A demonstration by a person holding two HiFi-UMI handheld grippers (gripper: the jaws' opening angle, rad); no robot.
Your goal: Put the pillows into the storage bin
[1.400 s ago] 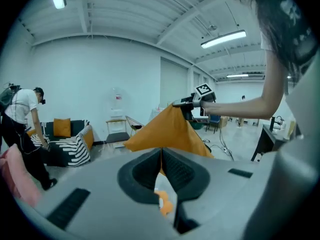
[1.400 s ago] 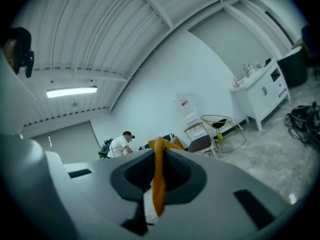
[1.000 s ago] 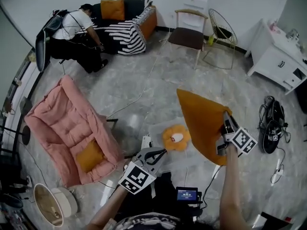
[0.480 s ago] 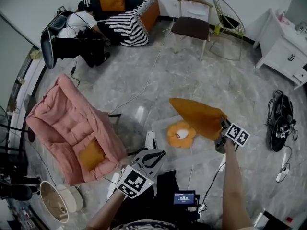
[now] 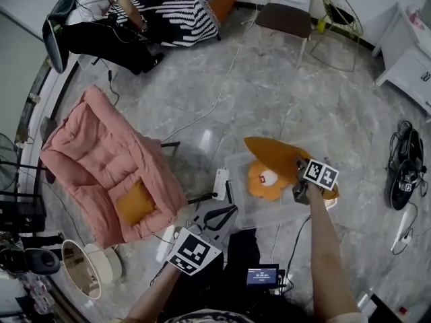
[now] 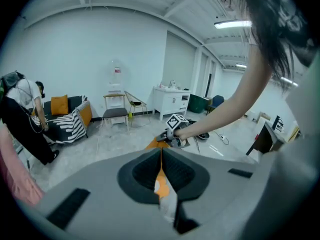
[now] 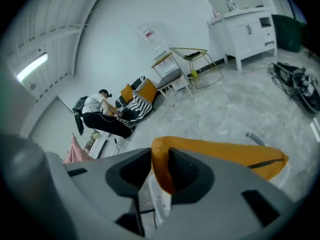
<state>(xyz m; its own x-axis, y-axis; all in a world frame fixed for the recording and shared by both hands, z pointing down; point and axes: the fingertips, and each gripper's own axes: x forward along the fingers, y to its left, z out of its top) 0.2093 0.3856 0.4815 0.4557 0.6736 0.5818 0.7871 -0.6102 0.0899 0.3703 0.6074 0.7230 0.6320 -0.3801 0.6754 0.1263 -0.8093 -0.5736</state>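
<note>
A clear storage bin [image 5: 237, 195] stands on the marble floor with a flower-shaped orange pillow [image 5: 266, 180] inside. A flat orange pillow [image 5: 275, 153] lies across the bin's top, partly over the flower pillow. My right gripper [image 5: 300, 169] is at its near edge; its jaws are opening, and the pillow's folded edge [image 7: 161, 170] is still between them [image 7: 160, 159]. My left gripper [image 5: 229, 212] hovers shut and empty by the bin's near left corner. The left gripper view [image 6: 161, 156] looks at the right gripper [image 6: 175, 133]. Another orange pillow [image 5: 135, 204] rests on the pink chair.
A pink padded lounge chair [image 5: 101, 153] fills the left. A person [image 5: 101, 12] crouches by a striped sofa [image 5: 188, 9] at the back. A power strip [image 5: 220, 184] and cable lie left of the bin. Chairs [image 5: 289, 19], a white cabinet [image 5: 411, 59] and shoes [image 5: 404, 170] are to the right.
My right gripper has brought the flat orange pillow down from mid-air onto the bin, over the flower pillow. The left gripper has hardly moved.
</note>
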